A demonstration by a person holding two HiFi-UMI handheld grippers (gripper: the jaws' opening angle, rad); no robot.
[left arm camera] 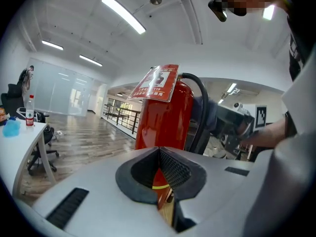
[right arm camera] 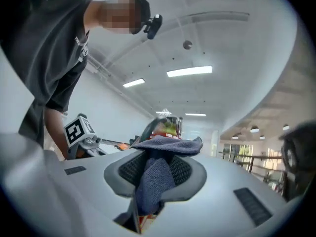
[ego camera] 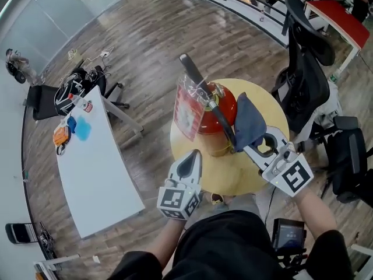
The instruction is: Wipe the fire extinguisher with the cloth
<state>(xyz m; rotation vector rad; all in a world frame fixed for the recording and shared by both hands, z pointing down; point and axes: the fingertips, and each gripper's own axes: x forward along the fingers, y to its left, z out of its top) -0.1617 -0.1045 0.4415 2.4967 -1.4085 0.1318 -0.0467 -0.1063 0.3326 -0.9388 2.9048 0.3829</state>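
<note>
Head view: a red metal fire extinguisher stands upright on a round yellow tabletop. The right gripper holds a dark blue terry cloth at its side. Only the right gripper view shows the jaws pinching that cloth. The left gripper, closed and empty, sits just before the cylinder.
</note>
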